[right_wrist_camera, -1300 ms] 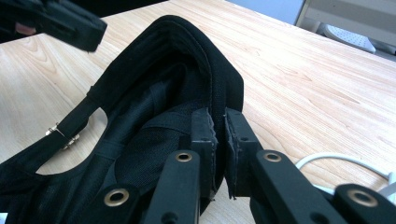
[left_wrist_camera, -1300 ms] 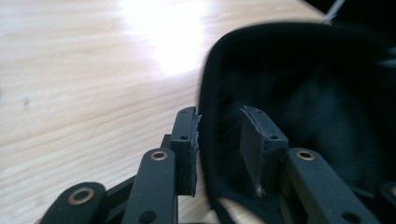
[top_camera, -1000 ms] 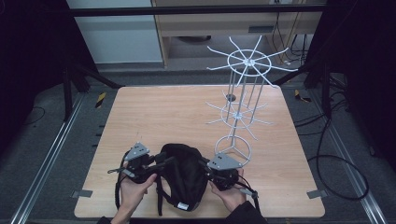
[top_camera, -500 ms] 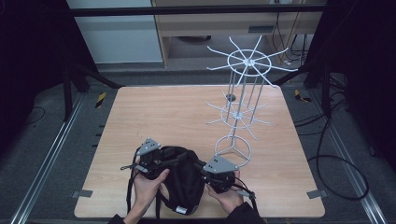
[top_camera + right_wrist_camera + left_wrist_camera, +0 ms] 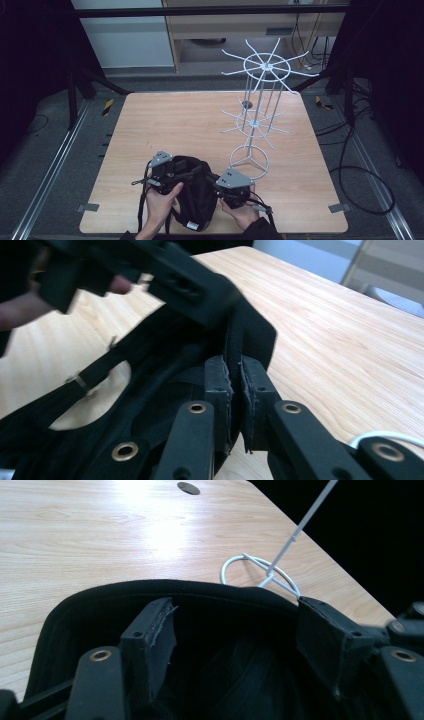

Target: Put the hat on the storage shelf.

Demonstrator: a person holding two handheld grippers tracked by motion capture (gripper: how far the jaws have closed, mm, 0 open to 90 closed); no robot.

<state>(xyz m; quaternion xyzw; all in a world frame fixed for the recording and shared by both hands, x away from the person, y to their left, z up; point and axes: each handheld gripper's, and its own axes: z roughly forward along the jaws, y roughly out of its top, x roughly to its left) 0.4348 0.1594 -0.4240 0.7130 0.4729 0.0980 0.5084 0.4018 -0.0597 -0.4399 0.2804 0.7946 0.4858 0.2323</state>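
Note:
A black bag [image 5: 195, 200] with straps lies near the table's front edge, between two hand-held grippers. My left gripper [image 5: 172, 172] is at the bag's upper left. In the left gripper view this gripper [image 5: 240, 630] stands open, its pads wide apart just inside the bag's curved rim [image 5: 165, 587]. My right gripper [image 5: 227, 187] is at the bag's right side. In the right gripper view it [image 5: 235, 375] is shut on the bag's thick fabric edge [image 5: 252, 332], with the left gripper [image 5: 175, 275] and a hand behind.
A white wire rack [image 5: 260, 115] with spoked tiers stands right of centre, and its ring base [image 5: 250, 160] is just behind my right gripper. The ring [image 5: 260, 572] lies close beyond the bag's rim. The wooden table [image 5: 175, 120] stretches bare behind, with a small round hole [image 5: 188, 487].
My left gripper has moved right and a little farther away, onto the bag's rim. The bag has bunched narrower between the grippers. The right gripper has barely shifted.

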